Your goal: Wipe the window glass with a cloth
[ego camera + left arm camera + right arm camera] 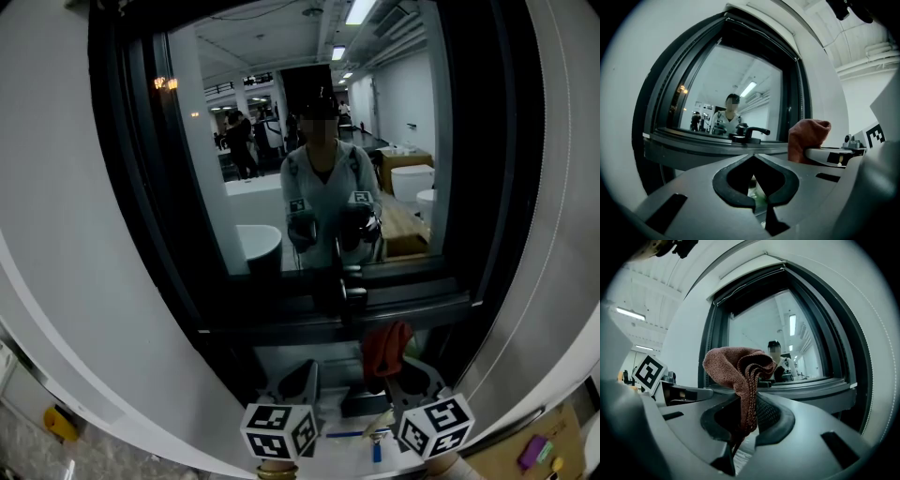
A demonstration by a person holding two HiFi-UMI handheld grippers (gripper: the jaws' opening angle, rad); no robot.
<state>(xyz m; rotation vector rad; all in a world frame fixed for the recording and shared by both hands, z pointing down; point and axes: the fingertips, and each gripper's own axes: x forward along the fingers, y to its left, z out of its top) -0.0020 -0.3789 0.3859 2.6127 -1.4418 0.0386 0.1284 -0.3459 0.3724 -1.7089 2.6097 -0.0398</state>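
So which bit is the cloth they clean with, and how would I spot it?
Find the big dark-framed window and look just below its bottom edge. The cloth is a crumpled towel pinched between the fingers of the right gripper. It is the only soft, rust-brown thing there; everything around it is hard and grey or black.

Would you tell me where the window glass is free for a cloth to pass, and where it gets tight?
The clear window glass is bare from the dark frame's left upright to its right one. It gets tight at the bottom middle, where the black lever handle stands before the lower rail.
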